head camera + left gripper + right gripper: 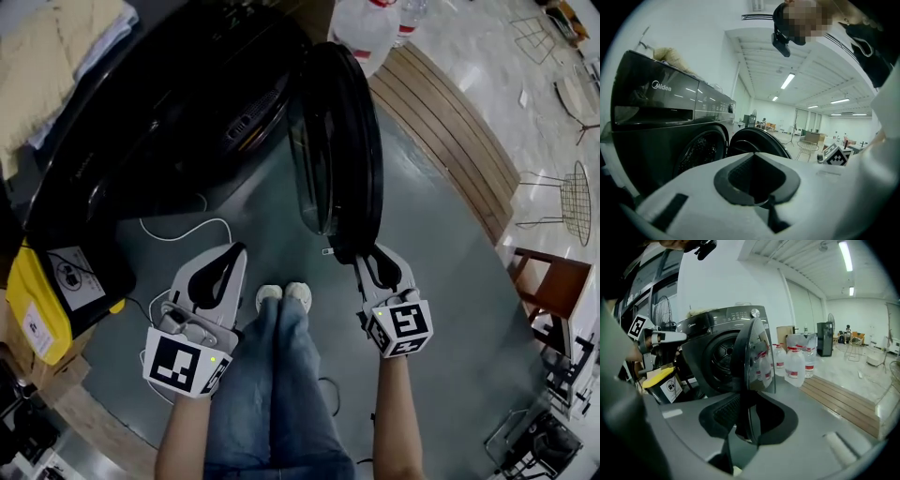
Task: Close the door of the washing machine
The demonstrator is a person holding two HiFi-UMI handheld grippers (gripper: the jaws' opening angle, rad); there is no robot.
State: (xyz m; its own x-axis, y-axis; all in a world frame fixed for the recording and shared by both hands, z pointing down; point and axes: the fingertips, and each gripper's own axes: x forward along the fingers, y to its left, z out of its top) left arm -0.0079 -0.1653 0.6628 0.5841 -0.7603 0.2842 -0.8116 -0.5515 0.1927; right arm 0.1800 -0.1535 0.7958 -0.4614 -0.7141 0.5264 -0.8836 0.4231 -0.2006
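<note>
**Right tongs on the door rim, door still wide open**

The washing machine stands at the far left of the floor in the head view. Its door is swung out roughly square to the machine's front, so I see it almost edge-on, running from the machine toward me. The drum opening is fully uncovered, so none of the closing is done yet.

My right gripper is pinching the door's free rim, at the end farthest from the machine. In the right gripper view the dark edge of the door sits down between the pads. My left gripper hangs apart from the door, on the other side of my legs. Its tongs are pressed together with nothing in them.

I expect the door to be stiff and fairly weighty, a glossy ring around a clear bowl, swinging easily on its hinge. I can't make out the hinge from here. The rim looks smooth, so a narrow pinch could slide if I drag sideways. Pushing flat against the outer face would be safer than hauling on the rim. The free rim is the right place to hold, since it gives the most leverage. I would follow the door's arc rather than force a straight line, then finish with a firm press at the latch side of the machine's front.
</note>
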